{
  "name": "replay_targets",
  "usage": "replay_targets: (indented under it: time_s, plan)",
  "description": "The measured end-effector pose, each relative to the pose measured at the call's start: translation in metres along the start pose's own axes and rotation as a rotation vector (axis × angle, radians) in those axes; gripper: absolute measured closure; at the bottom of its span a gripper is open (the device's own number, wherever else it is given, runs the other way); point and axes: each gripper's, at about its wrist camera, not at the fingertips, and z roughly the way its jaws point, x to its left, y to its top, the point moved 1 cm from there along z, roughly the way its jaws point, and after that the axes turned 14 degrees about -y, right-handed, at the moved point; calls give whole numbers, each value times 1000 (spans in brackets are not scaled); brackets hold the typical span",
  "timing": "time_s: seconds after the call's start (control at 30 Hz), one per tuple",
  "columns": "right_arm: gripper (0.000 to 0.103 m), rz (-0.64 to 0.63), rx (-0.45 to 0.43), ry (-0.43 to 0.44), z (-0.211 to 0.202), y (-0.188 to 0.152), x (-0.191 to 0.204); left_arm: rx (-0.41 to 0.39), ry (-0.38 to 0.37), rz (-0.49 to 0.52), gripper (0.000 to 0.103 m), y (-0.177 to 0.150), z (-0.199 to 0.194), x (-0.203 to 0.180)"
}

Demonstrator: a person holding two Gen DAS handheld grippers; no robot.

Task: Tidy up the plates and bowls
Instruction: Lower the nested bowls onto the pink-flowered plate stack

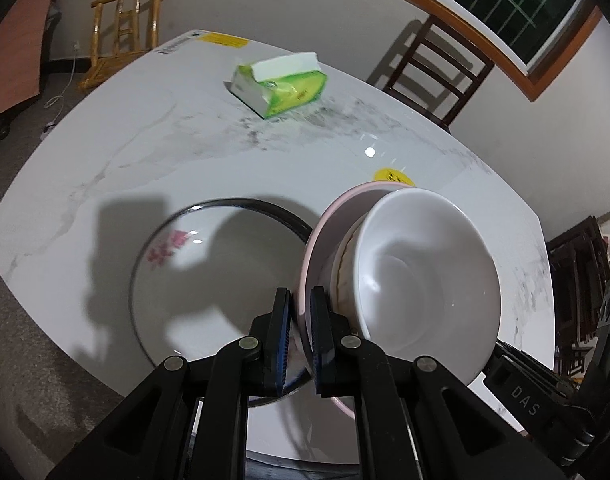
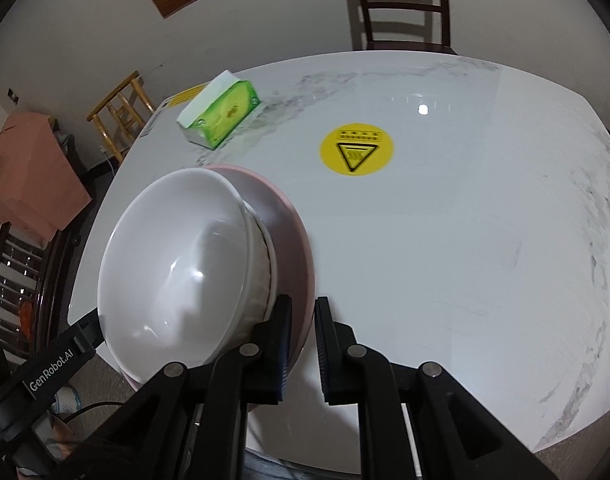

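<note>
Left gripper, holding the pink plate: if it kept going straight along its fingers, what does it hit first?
Probably the large white plate with a dark rim and pink flower print lying on the marble table. The left gripper, shut on the pink plate, points steeply down at it. Depth is unclear, so that is a judgement.

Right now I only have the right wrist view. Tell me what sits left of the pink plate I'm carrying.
Observer: A large black-rimmed plate with a pink flower print lies on the table, beside and partly under the pink plate.
Operator: Report the left claw's grip.
Observer: The left claw is shut on the pink plate's rim, one pad on each face.
Operator: Describe what is behind the bowl.
Observer: Under the white bowl a second, cream-sided bowl is nested, resting on the pink plate.
</note>
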Motion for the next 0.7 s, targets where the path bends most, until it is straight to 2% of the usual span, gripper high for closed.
replay_targets:
  time_s: [0.27,0.7]
  plan:
    - [91,-53,16,18,5,2,36,-26,31,-29,97,7,-17,30]
    - [91,-124,70,25,31,-3,84,-14,60,-102,97,5,-20,80]
